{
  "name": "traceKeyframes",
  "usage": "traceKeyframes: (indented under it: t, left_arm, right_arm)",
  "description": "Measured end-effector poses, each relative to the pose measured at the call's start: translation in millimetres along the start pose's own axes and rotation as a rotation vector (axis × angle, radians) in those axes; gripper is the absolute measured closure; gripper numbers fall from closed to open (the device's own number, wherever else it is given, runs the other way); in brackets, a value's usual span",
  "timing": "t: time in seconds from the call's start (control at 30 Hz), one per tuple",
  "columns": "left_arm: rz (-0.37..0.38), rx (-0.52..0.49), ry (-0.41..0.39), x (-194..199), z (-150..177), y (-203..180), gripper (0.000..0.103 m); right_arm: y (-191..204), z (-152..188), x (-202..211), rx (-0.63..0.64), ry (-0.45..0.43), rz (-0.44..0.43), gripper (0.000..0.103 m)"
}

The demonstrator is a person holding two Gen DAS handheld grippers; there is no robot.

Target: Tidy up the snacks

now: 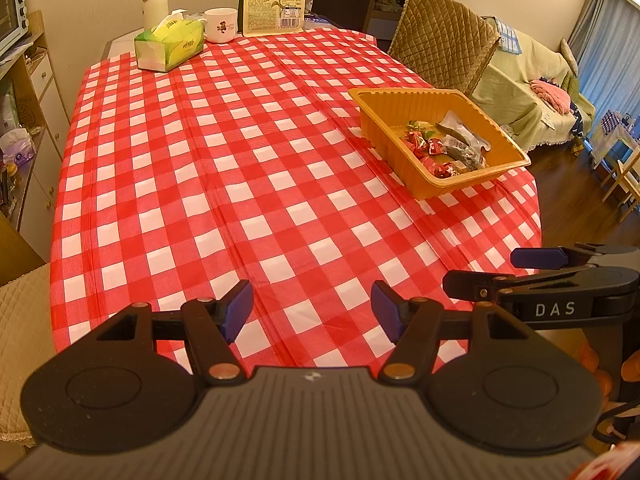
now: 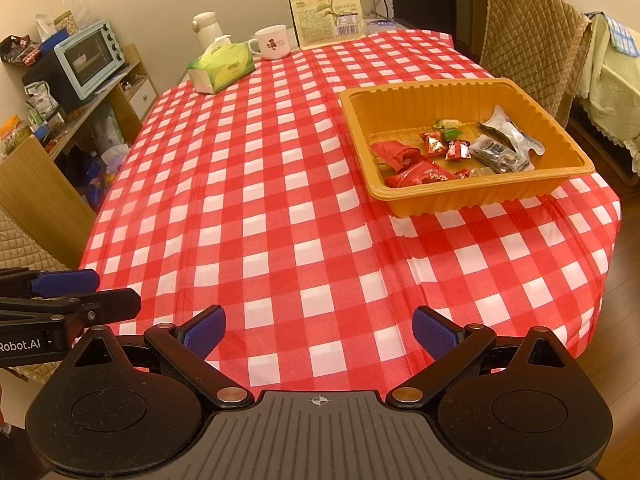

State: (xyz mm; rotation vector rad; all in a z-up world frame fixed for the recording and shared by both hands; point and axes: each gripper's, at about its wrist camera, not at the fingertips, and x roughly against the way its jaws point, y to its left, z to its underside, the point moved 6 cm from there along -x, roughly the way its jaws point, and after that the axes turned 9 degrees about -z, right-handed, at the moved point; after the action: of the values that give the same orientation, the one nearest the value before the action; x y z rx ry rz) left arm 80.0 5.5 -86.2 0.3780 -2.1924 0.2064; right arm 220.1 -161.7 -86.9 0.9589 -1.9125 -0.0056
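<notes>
Inside orange tray (image 2: 464, 196): wrapped snacks (image 2: 448, 152).

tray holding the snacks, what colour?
Orange. The tray has ribbed walls and shows best in the right wrist view.

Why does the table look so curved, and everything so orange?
Left wrist view: the wide lens bulges the checked tablecloth into a dome; warm room light tints all. Right wrist view: same bend, dark rounded corners, yet the snack tray stays sharp.
</notes>
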Motion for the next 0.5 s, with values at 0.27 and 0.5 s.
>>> traceKeyframes:
  t: [0.27,0.5]
  left_arm:
    - [0.001,-0.001,-0.001,-0.1,-0.3,0.4,0.040]
    - [0.001,0.000,-0.002,0.3,-1.0,0.8,0.040]
  right_arm:
    - [0.3,-0.3,-0.1,0.001,0.000,0.000,0.004]
    - [0.8,-1.0,-0.3,0.000,-0.001,0.000,0.004]
